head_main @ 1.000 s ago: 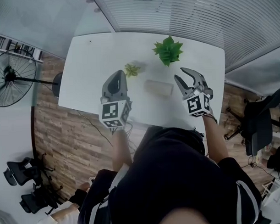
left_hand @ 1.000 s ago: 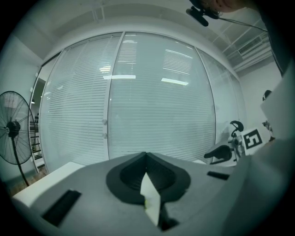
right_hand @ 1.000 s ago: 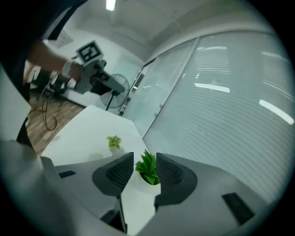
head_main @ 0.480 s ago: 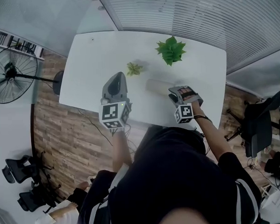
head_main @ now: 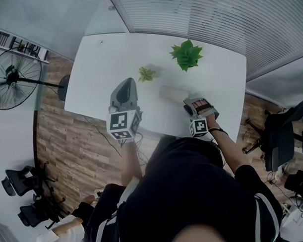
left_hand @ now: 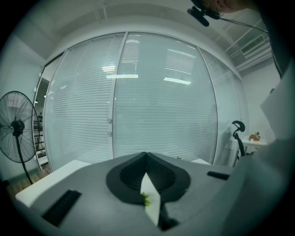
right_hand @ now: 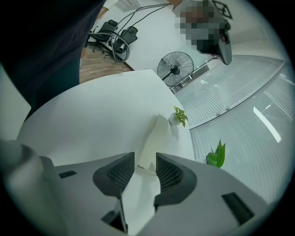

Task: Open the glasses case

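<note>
The pale glasses case (head_main: 171, 94) lies shut on the white table (head_main: 100, 70), between my two grippers. My right gripper (head_main: 188, 104) is low at the case's right end. In the right gripper view the case (right_hand: 155, 133) runs away from me, and its near end sits between the jaws of the right gripper (right_hand: 145, 160). Those jaws are closing, and I see no pad pressing on the case. My left gripper (head_main: 128, 81) hovers to the left of the case with its tips together and nothing in them. In its own view the left gripper (left_hand: 146, 155) points at the window blinds.
A small potted plant (head_main: 146, 73) stands just behind the case, and a larger green plant (head_main: 187, 54) stands further back right. A floor fan (head_main: 13, 78) is left of the table, and office chairs (head_main: 276, 133) are on the right. The table's near edge is close to my body.
My right gripper came down from above the table, rolled over, and settled at the case's right end. The left gripper stayed where it was.
</note>
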A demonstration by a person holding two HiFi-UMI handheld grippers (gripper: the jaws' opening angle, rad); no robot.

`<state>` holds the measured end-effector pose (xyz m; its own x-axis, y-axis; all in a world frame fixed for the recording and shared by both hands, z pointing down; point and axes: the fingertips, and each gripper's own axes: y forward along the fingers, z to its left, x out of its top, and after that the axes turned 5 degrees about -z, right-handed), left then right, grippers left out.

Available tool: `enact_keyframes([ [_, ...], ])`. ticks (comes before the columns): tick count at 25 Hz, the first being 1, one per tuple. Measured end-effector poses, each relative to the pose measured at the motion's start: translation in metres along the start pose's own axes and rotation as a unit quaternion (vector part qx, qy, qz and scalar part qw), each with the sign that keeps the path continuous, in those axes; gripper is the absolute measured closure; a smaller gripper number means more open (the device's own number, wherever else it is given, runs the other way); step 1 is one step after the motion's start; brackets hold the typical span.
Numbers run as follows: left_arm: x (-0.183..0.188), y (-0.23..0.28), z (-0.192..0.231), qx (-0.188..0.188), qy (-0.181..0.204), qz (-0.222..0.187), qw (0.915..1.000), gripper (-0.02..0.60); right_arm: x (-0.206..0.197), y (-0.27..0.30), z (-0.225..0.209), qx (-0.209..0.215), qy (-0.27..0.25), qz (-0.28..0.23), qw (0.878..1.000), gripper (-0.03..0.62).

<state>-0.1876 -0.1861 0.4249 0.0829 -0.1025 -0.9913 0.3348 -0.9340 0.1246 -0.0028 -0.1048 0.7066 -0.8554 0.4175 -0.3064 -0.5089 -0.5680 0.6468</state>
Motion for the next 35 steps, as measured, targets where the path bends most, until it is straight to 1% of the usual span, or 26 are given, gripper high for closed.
enact_keyframes([
  [5,-0.003,0.002,-0.002,-0.002,-0.004,0.010,0.9999,0.581,-0.012,0.004,0.002,-0.007,0.009,0.024,1.000,0.446],
  [9,-0.004,0.005,-0.005,-0.006,0.003,0.011,0.9999,0.581,-0.014,0.002,-0.009,-0.032,0.016,0.021,0.999,0.482],
  [11,-0.004,0.006,-0.005,-0.009,0.005,0.008,0.9999,0.581,-0.014,-0.002,-0.016,-0.043,0.019,0.018,0.999,0.518],
  [15,-0.004,0.007,-0.005,-0.011,0.007,0.007,0.9999,0.581,-0.019,-0.004,-0.035,-0.066,0.039,0.021,0.997,0.550],
  [18,-0.004,0.008,-0.006,-0.012,0.008,0.010,0.9998,0.581,-0.029,-0.001,-0.054,-0.078,0.078,0.029,0.993,0.559],
  [21,-0.005,0.007,-0.009,-0.015,0.010,0.014,0.9997,0.581,-0.045,0.009,-0.069,-0.078,0.133,0.037,0.987,0.559],
  [24,-0.009,0.009,-0.013,-0.018,0.013,0.019,0.9996,0.581,-0.064,0.021,-0.077,-0.067,0.176,0.040,0.981,0.559],
  [27,-0.010,0.007,-0.013,-0.019,0.014,0.023,0.9995,0.581,-0.074,0.032,-0.084,-0.047,0.215,0.028,0.975,0.559],
  [29,-0.011,0.006,-0.013,-0.020,0.014,0.027,0.9993,0.581,-0.078,0.037,-0.086,-0.032,0.247,0.012,0.968,0.559],
  [32,-0.015,0.005,-0.016,-0.024,0.013,0.033,0.9991,0.581,-0.086,0.044,-0.089,-0.016,0.300,-0.008,0.954,0.555],
  [35,-0.018,0.003,-0.016,-0.024,0.013,0.040,0.9988,0.581,-0.088,0.049,-0.089,-0.008,0.329,-0.015,0.944,0.542],
])
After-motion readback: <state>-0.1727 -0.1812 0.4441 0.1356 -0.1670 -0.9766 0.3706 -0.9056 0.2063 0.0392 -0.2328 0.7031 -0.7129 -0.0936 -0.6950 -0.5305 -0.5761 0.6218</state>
